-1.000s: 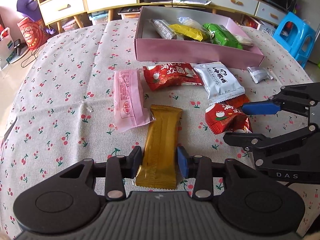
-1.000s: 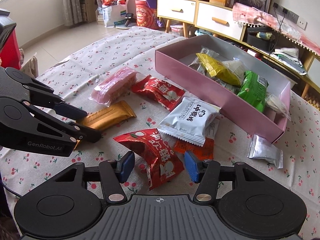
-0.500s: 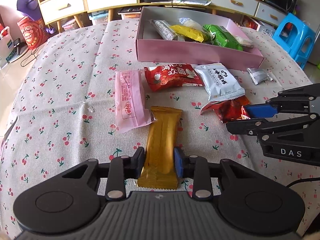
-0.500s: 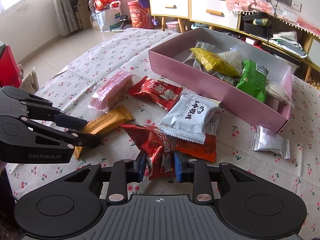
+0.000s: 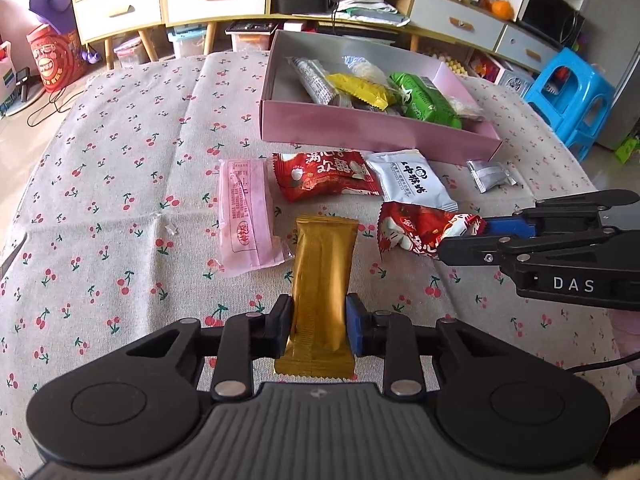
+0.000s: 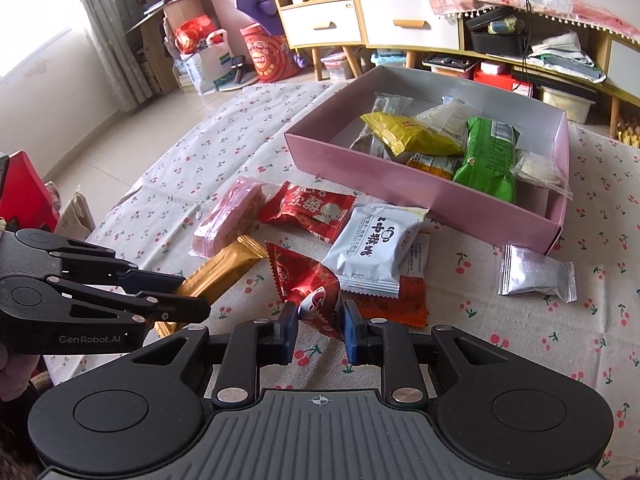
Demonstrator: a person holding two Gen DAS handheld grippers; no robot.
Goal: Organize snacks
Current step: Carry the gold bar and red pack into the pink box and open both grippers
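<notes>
Two handheld tools are working over a surface w/ a cherry-print cloth point(image 5: 120, 184). Nearest, the left tool point(image 5: 318, 330) is pinching a gold snack bar point(image 5: 322, 280) across its near end; the bar's far end is lying beside a pink packet point(image 5: 246, 212). The right tool point(image 6: 318, 330), jaws just closing, is pinching a crumpled red packet point(image 6: 306, 280), which is tilting up off the cloth. Beyond, a second red packet point(image 5: 324, 174), a white packet point(image 5: 412, 180), an orange packet point(image 6: 404, 296) & a silver packet point(image 6: 536, 274) are lying loose. Farthest, a pink box point(image 6: 400, 184) is holding yellow, green & clear-wrapped snacks.
</notes>
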